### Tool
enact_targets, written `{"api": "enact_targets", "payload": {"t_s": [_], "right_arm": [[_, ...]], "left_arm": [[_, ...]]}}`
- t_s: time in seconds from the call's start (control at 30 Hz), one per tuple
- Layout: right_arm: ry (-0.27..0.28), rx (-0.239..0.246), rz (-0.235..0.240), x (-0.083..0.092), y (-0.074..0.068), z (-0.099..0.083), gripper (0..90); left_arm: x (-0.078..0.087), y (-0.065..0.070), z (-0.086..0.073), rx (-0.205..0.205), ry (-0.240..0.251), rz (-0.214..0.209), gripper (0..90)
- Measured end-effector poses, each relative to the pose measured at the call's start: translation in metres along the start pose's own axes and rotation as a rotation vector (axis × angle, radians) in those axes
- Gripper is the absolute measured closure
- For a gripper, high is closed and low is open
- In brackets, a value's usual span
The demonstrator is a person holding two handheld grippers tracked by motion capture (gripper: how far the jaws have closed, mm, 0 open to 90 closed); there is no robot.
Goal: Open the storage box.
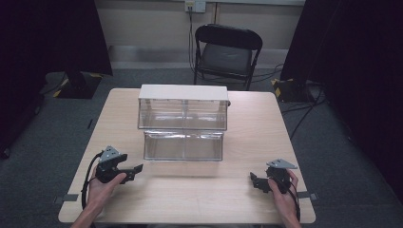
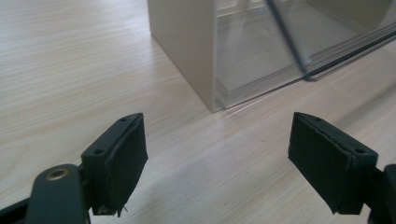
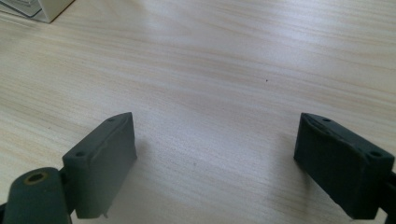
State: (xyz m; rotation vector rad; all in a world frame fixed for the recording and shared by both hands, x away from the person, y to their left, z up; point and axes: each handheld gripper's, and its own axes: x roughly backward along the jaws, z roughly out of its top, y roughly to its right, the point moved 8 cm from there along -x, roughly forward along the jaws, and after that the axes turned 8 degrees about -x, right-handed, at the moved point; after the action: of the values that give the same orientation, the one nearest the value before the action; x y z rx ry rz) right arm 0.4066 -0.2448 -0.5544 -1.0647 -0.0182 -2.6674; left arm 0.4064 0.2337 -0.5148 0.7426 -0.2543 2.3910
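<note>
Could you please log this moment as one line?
left gripper: open, empty | right gripper: open, empty | drawer cabinet: untouched

drawer unit (image 1: 183, 121) | clear, white-topped, two tiers | upright, table centre | lower drawer out

Right gripper (image 3: 215, 154) fingers (image 3: 105, 163) spread wide over bare table (image 3: 224, 70) — holding nothing.

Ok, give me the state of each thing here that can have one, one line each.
Left tool: open, empty, low over the table.
Right tool: open, empty, low over the table.
Clear drawer cabinet: upright, lower drawer pulled out, upper one in.
Folding chair: unfolded, unoccupied.
</note>
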Motion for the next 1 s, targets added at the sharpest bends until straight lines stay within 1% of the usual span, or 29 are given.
{"api": "enact_targets", "payload": {"t_s": [0.07,0.1,0.2,0.33,0.43,0.5,0.57,0.6,0.73,0.9,1.0], "right_arm": [[0.0,0.0,0.0,0.0,0.0,0.0,11.9],[0.0,0.0,0.0,0.0,0.0,0.0,11.9],[0.0,0.0,0.0,0.0,0.0,0.0,11.9],[-0.001,0.001,0.001,0.0,0.0,0.0,11.9],[-0.001,0.001,0.001,0.0,0.0,0.0,11.9],[0.0,0.001,0.0,0.0,0.0,0.0,11.9],[0.0,0.001,0.0,0.0,0.0,0.0,11.9],[0.0,0.001,0.0,0.0,0.0,0.0,11.9],[0.0,0.001,0.0,0.0,0.0,0.0,11.9],[0.0,0.0,0.0,0.0,0.0,0.0,11.9],[0.0,0.001,0.0,0.0,0.0,0.0,11.9]], "left_arm": [[-0.001,0.002,0.003,-0.016,0.003,-0.006,19.1],[-0.002,0.004,0.004,-0.014,0.004,-0.011,19.1],[-0.004,0.007,0.006,-0.032,0.008,-0.018,19.1],[-0.006,0.012,0.011,-0.038,0.025,-0.034,19.1],[-0.01,0.015,0.012,-0.047,0.02,-0.048,18.8],[-0.013,0.016,0.013,-0.061,0.015,-0.044,18.6],[-0.015,0.018,0.014,-0.053,0.018,-0.049,18.3],[-0.016,0.017,0.015,-0.061,0.016,-0.045,18.2],[-0.019,0.018,0.019,-0.047,0.025,-0.05,18.3],[-0.027,0.019,0.021,-0.048,0.02,-0.049,18.6],[-0.03,0.02,0.02,-0.07,0.003,-0.043,18.5]]}}
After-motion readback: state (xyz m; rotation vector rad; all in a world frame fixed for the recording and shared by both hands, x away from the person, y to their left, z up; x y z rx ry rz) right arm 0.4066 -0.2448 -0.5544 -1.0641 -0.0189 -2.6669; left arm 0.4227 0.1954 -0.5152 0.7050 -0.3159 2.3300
